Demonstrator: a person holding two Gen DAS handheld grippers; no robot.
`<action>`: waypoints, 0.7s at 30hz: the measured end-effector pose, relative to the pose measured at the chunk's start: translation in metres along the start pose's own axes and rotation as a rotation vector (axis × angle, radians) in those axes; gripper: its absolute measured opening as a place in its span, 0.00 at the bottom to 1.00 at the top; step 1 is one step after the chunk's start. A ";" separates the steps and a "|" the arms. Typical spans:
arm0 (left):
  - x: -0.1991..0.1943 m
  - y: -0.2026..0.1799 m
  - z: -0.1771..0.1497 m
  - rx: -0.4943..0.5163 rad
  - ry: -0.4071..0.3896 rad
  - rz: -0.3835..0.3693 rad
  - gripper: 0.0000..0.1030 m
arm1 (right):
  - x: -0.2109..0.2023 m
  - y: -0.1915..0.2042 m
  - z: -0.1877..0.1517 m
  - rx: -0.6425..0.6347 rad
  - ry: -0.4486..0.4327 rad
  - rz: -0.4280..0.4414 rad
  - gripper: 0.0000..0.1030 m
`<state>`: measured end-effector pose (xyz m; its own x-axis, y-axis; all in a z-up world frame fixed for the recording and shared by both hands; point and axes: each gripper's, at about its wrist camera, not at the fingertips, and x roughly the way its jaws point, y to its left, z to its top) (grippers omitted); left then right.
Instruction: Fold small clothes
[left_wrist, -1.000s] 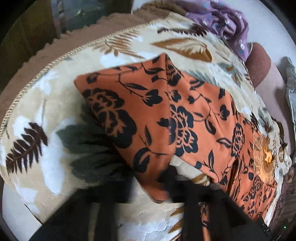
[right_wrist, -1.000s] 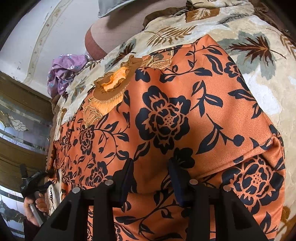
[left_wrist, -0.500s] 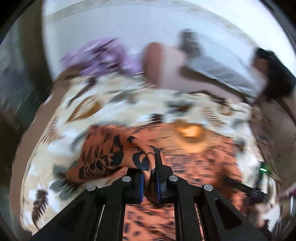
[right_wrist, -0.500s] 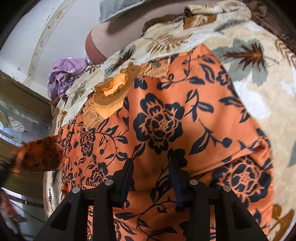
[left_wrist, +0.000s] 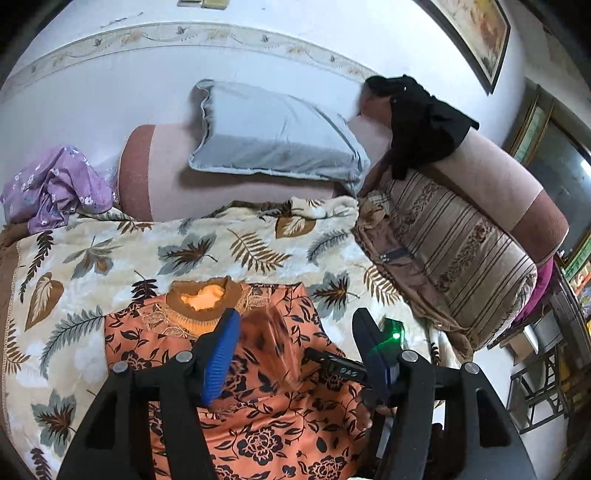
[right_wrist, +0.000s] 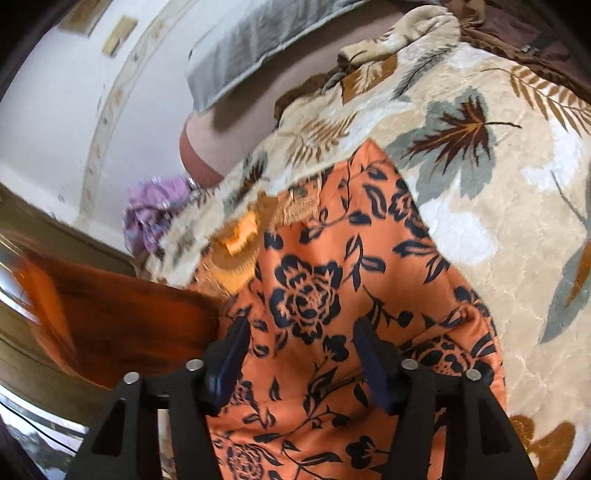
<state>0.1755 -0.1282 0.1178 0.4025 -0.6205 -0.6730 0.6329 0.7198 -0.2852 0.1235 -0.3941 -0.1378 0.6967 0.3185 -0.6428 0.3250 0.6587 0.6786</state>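
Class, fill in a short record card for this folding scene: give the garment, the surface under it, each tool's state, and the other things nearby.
garment: orange floral top, spread flat, brown collar toward the pillow
surface: leaf-print blanket
left tool: open, above the top, holding nothing
right tool: open, above the top, holding nothing
moving part: blurred orange fabric at the left of the right wrist view
nearby: grey pillow, purple cloth, black garment, striped cushion

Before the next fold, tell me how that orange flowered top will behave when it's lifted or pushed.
The orange top will probably hang limp: it lies flat on the blanket, and a blurred flap is falling between the open left tool's fingers. Its faint sheen suggests a smooth weave, so it may slide. It looks thin, likely light. The right tool is open too.
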 end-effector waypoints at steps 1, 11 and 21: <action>0.002 0.005 0.000 -0.008 -0.004 0.005 0.62 | -0.003 -0.002 0.002 0.012 -0.008 0.013 0.65; 0.039 0.104 -0.059 -0.147 0.036 0.212 0.63 | 0.014 -0.005 0.001 0.043 0.053 0.062 0.65; 0.087 0.198 -0.151 -0.283 0.138 0.413 0.63 | 0.066 0.006 0.003 0.068 0.071 0.074 0.65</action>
<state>0.2364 0.0077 -0.0999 0.4776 -0.2340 -0.8468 0.2289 0.9637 -0.1372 0.1732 -0.3710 -0.1749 0.6740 0.4135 -0.6121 0.3186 0.5849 0.7459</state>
